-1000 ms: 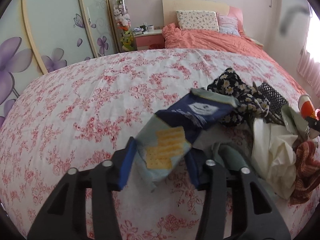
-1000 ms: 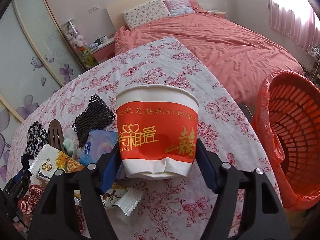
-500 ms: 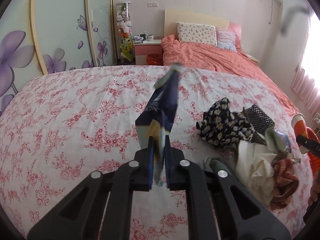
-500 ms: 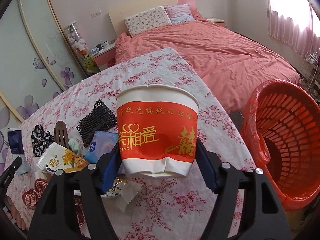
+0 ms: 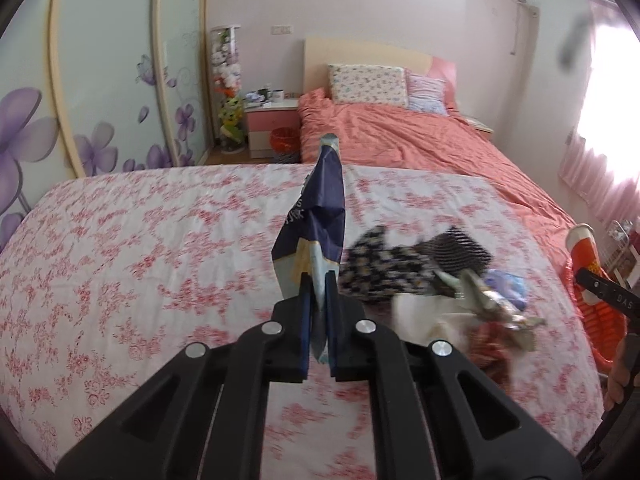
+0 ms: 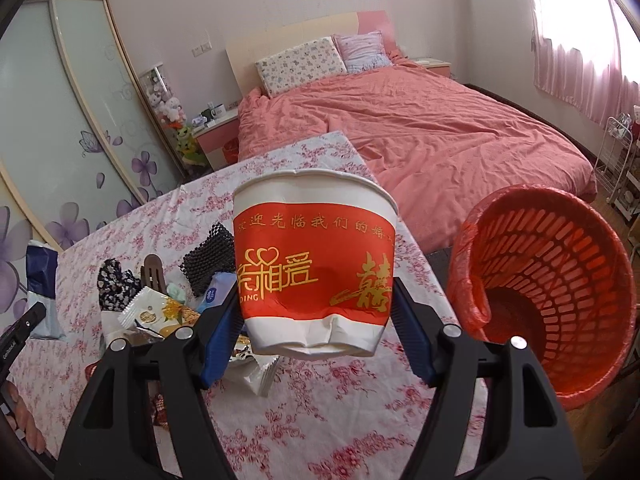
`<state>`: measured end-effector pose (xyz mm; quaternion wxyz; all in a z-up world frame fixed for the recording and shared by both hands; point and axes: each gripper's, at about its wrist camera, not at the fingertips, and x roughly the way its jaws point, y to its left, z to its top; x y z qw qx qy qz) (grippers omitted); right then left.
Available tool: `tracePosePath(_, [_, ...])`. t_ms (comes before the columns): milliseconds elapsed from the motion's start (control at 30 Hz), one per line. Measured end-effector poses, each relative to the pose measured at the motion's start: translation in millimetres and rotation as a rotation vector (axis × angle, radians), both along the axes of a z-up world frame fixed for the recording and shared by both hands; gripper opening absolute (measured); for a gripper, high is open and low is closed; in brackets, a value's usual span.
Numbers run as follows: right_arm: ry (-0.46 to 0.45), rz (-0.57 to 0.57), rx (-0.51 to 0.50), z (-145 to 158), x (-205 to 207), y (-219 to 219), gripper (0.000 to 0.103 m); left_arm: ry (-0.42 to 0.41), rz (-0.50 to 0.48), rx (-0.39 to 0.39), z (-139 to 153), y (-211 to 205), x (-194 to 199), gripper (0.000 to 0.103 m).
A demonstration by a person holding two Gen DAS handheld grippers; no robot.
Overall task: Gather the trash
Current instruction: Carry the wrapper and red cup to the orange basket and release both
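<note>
My left gripper (image 5: pixel 319 308) is shut on a dark blue cracker wrapper (image 5: pixel 316 216), held upright above the floral table; the wrapper also shows at the far left of the right wrist view (image 6: pixel 40 276). My right gripper (image 6: pixel 316 328) is shut on a red and white paper cup (image 6: pixel 316 264) with a dented base, held upright above the table's right edge. An orange plastic trash basket (image 6: pixel 560 280) with a red liner stands just right of the cup, tilted toward me. More trash lies on the table: a snack packet (image 6: pixel 156 312) and a white wrapper (image 6: pixel 260 376).
A pile on the floral table (image 5: pixel 140 240) holds a flowered black cloth (image 5: pixel 380 272), a black mesh pad (image 6: pixel 208 260), a blue packet (image 6: pixel 214 292) and a dark comb (image 6: pixel 154 276). A pink bed (image 6: pixel 440 128) stands behind. A wire rack (image 6: pixel 616 160) is at far right.
My left gripper closed on the wrapper, lifted it and raised it upright. My right gripper with the cup has moved closer to the basket, which now looms larger.
</note>
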<state>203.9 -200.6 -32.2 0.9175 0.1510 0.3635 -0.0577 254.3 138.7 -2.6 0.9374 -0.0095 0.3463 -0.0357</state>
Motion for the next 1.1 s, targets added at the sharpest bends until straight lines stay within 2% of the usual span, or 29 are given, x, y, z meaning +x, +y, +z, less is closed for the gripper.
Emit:
tracePosePath(200, [-0.026,-0.031,-0.014,13,-22,-18,0.07,-0.015,-0.096,-0.018,19,-49,-15,0.008])
tracePosePath(500, [-0.058,-0.103,-0.053,26,-54,-55,0.07,-0.048,-0.302,-0.066,39,-152,-37,0.008])
tracePosePath(733, [-0.066,-0.188,-0.056,25,-72,-100,0.07,-0.017,-0.463,-0.12,31,-238,-42,0.008])
tracePosePath(1100, [-0.061,-0.301,-0.039,6,-85,-162,0.07,0.03,-0.675,-0.153,1,-351,-42,0.008])
